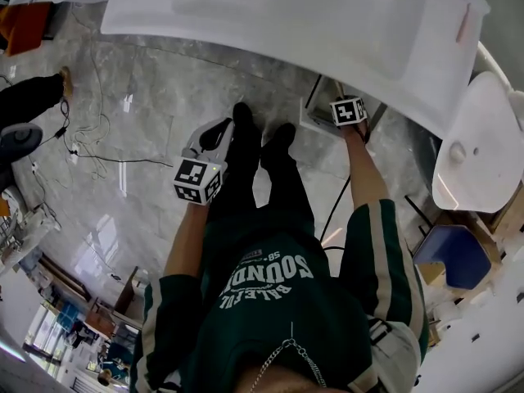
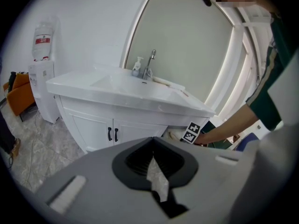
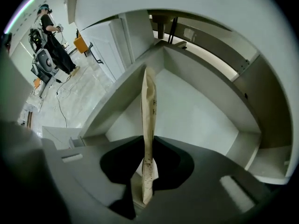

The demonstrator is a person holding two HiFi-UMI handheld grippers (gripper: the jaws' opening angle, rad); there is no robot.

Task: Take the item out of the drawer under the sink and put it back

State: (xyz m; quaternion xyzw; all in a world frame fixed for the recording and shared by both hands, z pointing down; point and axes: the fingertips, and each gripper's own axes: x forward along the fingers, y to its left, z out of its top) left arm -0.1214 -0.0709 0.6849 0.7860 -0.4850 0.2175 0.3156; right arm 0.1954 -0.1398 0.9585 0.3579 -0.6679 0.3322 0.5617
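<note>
Tan paper packet (image 3: 148, 120) clamped in right gripper (image 3: 145, 171) over open drawer (image 3: 196, 115), mid-frame; left gripper (image 2: 156, 181) jaws together. Likely put-back: lower, release.

Upside-down print on sweatshirt (image 1: 270, 275) — "SOUND…", rest unclear; on flat packet (image 3: 148, 107) — two "H" letters.

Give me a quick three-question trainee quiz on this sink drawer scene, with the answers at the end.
1. True or false: the right tongs are empty.
2. What stands on the sink beside the tap? A: a pump bottle. B: a kettle. C: a plant.
3. Fill in: the flat beige item points into the open ____.
Key: 1 false, they grip the flat beige item. 2 A. 3 drawer.
</note>
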